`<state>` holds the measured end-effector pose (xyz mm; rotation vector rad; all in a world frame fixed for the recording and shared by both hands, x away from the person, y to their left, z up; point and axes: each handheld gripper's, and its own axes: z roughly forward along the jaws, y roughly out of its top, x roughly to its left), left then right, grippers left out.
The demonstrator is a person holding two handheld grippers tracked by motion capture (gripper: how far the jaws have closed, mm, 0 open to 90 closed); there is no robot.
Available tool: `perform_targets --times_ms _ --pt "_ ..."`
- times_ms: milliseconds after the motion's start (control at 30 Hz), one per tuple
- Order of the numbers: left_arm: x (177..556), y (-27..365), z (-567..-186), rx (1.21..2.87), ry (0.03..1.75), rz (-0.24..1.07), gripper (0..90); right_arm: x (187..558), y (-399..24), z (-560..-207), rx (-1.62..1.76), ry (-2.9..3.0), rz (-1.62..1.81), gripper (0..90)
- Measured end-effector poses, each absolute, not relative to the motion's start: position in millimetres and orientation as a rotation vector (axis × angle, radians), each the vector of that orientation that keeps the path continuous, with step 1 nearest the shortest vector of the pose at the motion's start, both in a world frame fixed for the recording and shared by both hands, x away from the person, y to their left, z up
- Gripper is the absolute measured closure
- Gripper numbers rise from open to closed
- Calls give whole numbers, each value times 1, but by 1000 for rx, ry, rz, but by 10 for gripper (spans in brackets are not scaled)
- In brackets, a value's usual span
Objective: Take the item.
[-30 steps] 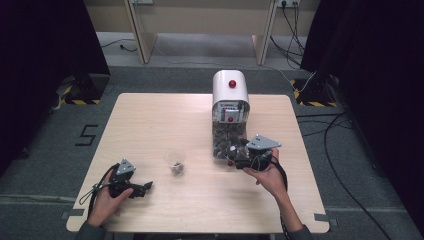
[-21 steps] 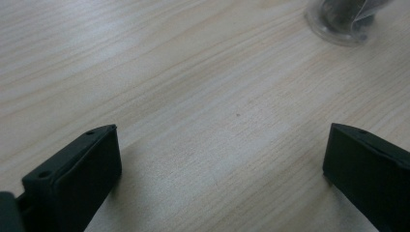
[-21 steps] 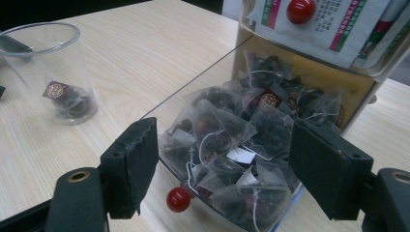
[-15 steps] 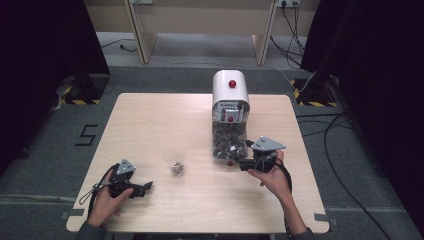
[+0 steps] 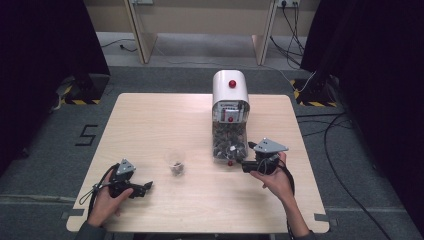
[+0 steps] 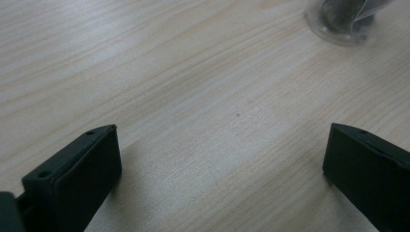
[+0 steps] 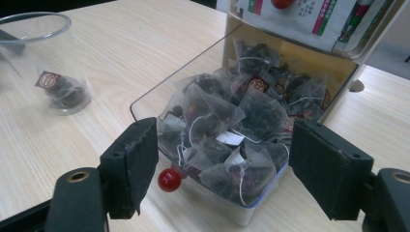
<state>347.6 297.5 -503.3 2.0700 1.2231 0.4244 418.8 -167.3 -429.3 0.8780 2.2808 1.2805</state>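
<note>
A white dispenser (image 5: 230, 95) with a red button stands at the middle right of the table, and a clear tray (image 7: 145, 104) full of pyramid tea bags (image 7: 227, 113) juts from its foot. My right gripper (image 5: 246, 167) sits at the tray's front right corner. Its jaws are open (image 7: 225, 140), pointing at the tea bags from just short of the tray, with nothing between them. A small red knob (image 7: 169, 180) sticks out of the tray front. A clear cup (image 5: 176, 164) holds one tea bag (image 7: 60, 89). My left gripper (image 5: 146, 188) rests open (image 6: 225, 130) on bare wood, short of the cup (image 6: 341, 19).
The wooden table (image 5: 150, 125) has free room at the left and back. Cables (image 5: 340, 145) trail over the grey floor to the right. Dark curtains hang on both sides, and a person's hands come in from the near edge.
My right gripper has shifted a little toward the near edge, away from the tray. The left gripper and the cup have kept still.
</note>
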Motion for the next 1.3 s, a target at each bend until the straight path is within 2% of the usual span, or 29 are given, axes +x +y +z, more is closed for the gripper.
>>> perform_targets --times_ms 1300 --pt "348 298 -503 2070 1223 425 0 408 -186 -449 944 2309 1214 267"
